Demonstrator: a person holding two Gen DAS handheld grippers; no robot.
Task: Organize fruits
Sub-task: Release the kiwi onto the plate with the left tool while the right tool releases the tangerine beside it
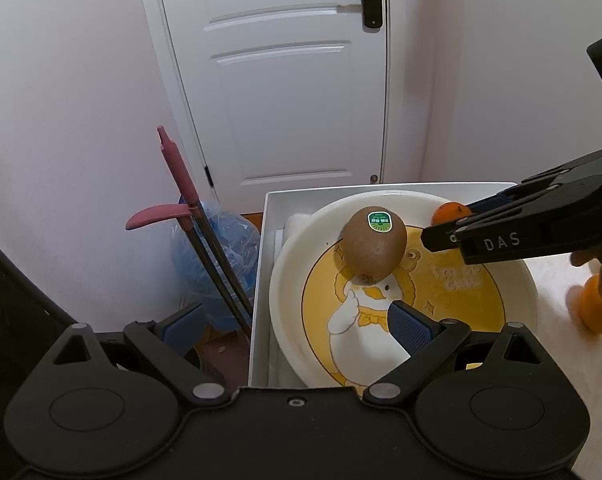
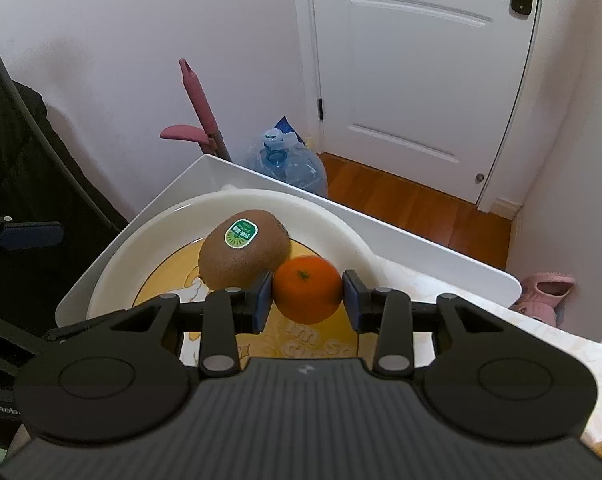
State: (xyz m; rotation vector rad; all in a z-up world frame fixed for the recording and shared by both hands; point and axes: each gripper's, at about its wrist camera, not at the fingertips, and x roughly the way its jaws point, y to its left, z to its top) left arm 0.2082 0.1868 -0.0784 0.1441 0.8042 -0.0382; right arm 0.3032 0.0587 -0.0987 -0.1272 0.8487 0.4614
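Observation:
A brown kiwi (image 1: 374,243) with a green sticker lies in a white and yellow cartoon plate (image 1: 513,280); it also shows in the right wrist view (image 2: 245,248), on the plate (image 2: 113,276). My right gripper (image 2: 307,296) is shut on a small orange mandarin (image 2: 307,288) and holds it over the plate, right beside the kiwi. In the left wrist view the right gripper (image 1: 449,228) reaches in from the right with the mandarin (image 1: 451,213) partly hidden behind it. My left gripper (image 1: 293,324) is open and empty at the plate's near-left edge.
The plate sits in a white tray (image 1: 261,280) at the table's left end. An orange object (image 1: 599,308) stands on the table at the right. Below on the floor are a pink-handled broom (image 1: 181,184), a blue water bottle (image 2: 289,164), pink slippers (image 2: 541,292) and a white door (image 1: 285,72).

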